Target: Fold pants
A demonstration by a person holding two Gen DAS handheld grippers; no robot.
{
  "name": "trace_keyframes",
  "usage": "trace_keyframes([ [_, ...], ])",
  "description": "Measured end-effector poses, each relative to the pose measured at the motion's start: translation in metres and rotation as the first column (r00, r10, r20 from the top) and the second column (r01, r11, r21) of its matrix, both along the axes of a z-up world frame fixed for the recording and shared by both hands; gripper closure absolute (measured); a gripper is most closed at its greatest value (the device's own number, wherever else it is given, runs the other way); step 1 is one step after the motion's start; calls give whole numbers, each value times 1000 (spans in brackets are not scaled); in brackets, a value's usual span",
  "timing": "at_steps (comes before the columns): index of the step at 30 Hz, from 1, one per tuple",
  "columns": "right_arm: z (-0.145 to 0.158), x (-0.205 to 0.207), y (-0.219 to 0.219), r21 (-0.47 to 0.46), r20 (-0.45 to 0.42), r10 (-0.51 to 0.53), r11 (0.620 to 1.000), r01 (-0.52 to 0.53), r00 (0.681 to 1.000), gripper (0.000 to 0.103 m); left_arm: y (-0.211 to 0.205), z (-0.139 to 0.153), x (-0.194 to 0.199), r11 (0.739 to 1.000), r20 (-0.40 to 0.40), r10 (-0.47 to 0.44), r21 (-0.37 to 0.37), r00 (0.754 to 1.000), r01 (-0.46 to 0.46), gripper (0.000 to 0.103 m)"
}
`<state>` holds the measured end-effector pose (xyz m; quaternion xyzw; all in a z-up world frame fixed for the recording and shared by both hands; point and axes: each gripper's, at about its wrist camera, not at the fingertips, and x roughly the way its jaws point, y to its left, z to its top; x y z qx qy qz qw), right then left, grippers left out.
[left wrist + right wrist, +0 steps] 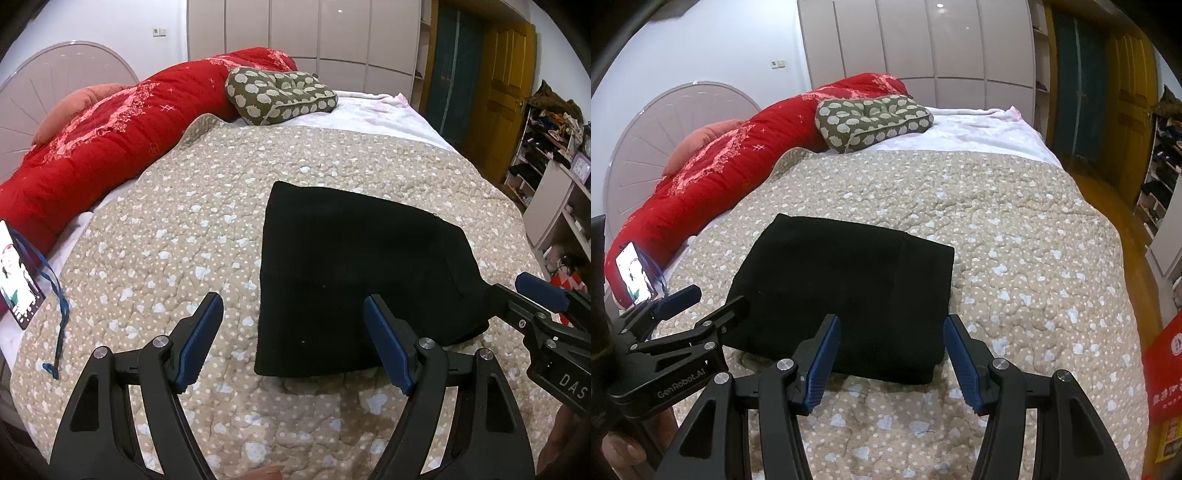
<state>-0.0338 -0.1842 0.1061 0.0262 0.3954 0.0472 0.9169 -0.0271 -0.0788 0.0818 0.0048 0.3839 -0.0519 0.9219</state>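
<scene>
The black pants point(354, 280) lie folded into a compact stack on the quilt point(184, 229), near the bed's front edge. The left gripper point(293, 339) hovers over the stack's left front corner, jaws apart and holding nothing. The right gripper point(890, 350) hangs over the stack's right front corner, jaws apart, empty. A phone point(16, 273) lies at the quilt's left edge beside a red duvet point(92, 147)

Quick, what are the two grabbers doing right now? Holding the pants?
Left gripper: open, holding nothing.
Right gripper: open, holding nothing; the folded black pants lie on the quilt.
</scene>
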Motion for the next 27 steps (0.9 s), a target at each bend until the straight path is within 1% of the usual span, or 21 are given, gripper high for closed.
trace_keyframes([
  [27, -9, 2, 0, 11, -20, 1, 1000, -1, 1000, 47, -1, -6, 4, 1000, -21, -5, -5, 1000, 5, 24],
])
